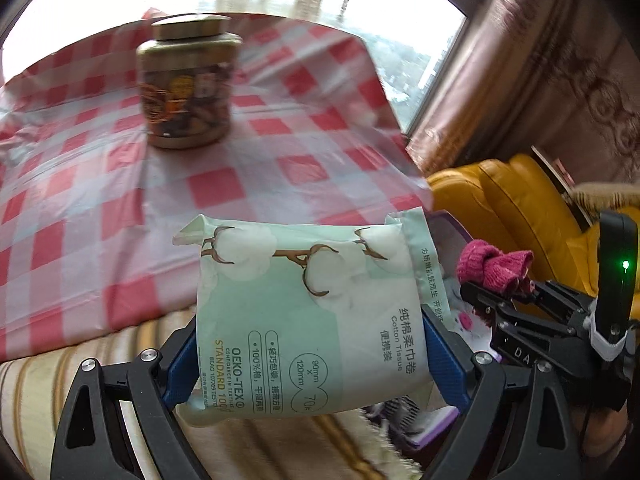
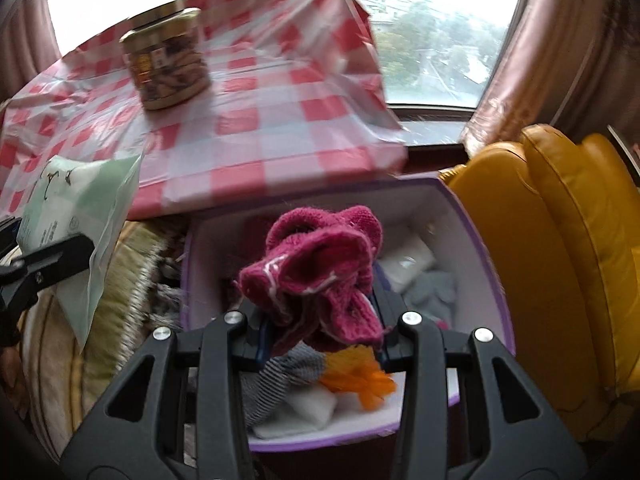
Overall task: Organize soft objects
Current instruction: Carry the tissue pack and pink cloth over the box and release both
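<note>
The left claw (image 1: 312,344) grips a mint-green tissue pack (image 1: 308,312) just off the checked table (image 1: 120,200). The right claw (image 2: 320,332) clamps a crumpled magenta knit (image 2: 320,276) above the open purple box (image 2: 472,240) of soft things.

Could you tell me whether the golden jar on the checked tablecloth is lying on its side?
No, the jar stands upright, lid on top, on the tablecloth.

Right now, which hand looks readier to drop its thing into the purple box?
Probably the right. Its gripper holds the pink knit piece directly above the open purple box, while the left gripper's tissue pack hangs beside it.
</note>
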